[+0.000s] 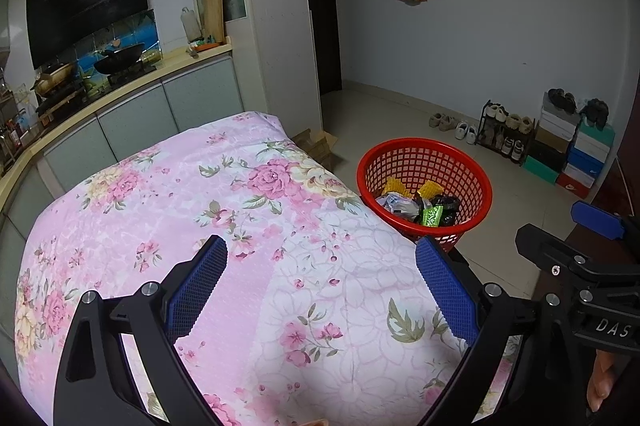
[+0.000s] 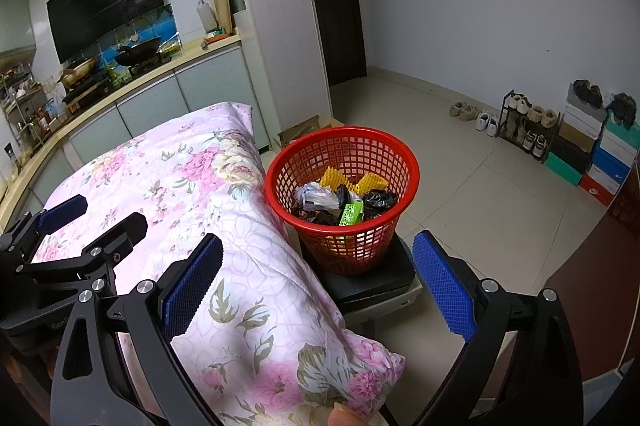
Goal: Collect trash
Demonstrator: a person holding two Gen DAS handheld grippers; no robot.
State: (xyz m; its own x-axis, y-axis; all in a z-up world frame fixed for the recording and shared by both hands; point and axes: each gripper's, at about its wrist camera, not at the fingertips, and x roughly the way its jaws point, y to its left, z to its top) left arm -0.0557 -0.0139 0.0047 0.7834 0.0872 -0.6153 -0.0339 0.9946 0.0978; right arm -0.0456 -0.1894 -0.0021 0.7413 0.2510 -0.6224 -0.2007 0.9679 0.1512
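A red mesh basket [image 1: 478,182] [image 2: 400,162] stands on a dark stool [image 2: 376,284] just past the table's right edge. Inside it lie trash pieces: yellow foam netting [image 2: 335,177], a white plastic bag [image 2: 316,197], black bags [image 2: 378,200] and a green wrapper [image 2: 350,214] [image 1: 433,215]. My left gripper [image 1: 320,282] hovers open over the pink floral tablecloth [image 1: 224,226], nothing between its blue pads. My right gripper [image 2: 318,280] is open too, empty, over the cloth's right edge with the basket just ahead. Each gripper also shows at the side of the other's view.
A kitchen counter [image 1: 132,86] with a wok and range hood runs along the left. Tiled floor [image 2: 480,186] lies right of the basket, with a shoe rack [image 2: 524,126] and stacked shoe boxes [image 2: 600,154] by the far wall. A cardboard box [image 1: 316,142] sits behind the table.
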